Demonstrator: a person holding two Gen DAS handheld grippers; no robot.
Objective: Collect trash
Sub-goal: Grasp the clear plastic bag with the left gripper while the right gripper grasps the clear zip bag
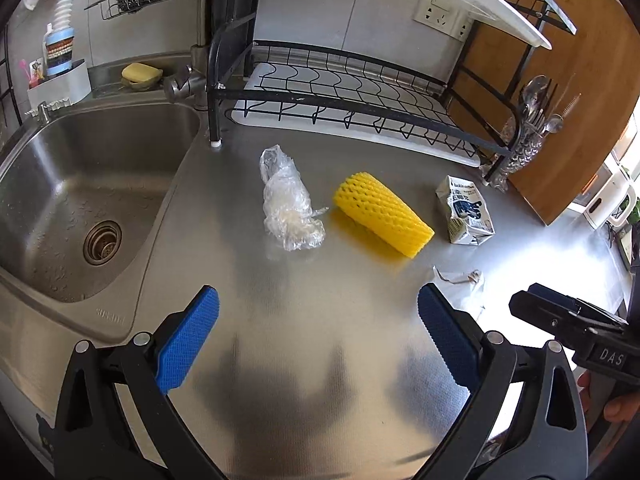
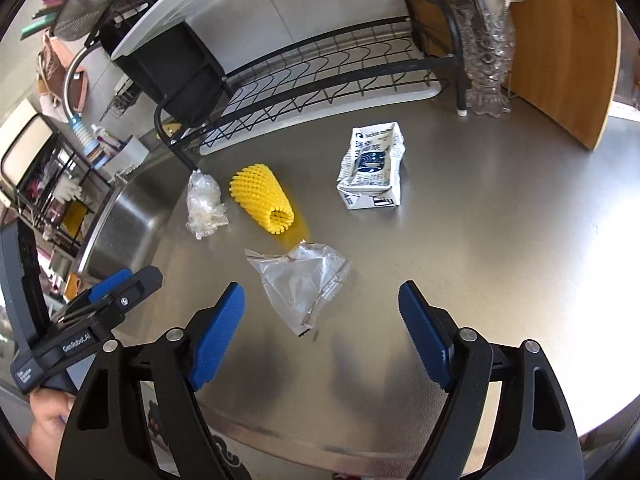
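Several pieces of trash lie on the steel counter. A crumpled clear plastic bag [image 1: 290, 204] [image 2: 205, 205] lies nearest the sink. A yellow foam net sleeve [image 1: 382, 213] [image 2: 264, 203] lies beside it. A crushed white milk carton [image 1: 466, 210] [image 2: 371, 168] lies further right. A flat clear wrapper [image 2: 302, 284] [image 1: 466, 284] lies just ahead of my right gripper [image 2: 322, 338], which is open and empty. My left gripper [image 1: 318, 334] is open and empty, short of the bag and sleeve.
A steel sink [image 1: 80, 184] is at the left. A black dish rack [image 1: 360, 96] [image 2: 320, 76] stands at the back. A glass utensil holder [image 1: 524, 148] [image 2: 490, 68] and a wooden board [image 1: 560, 92] [image 2: 568, 48] stand at the right.
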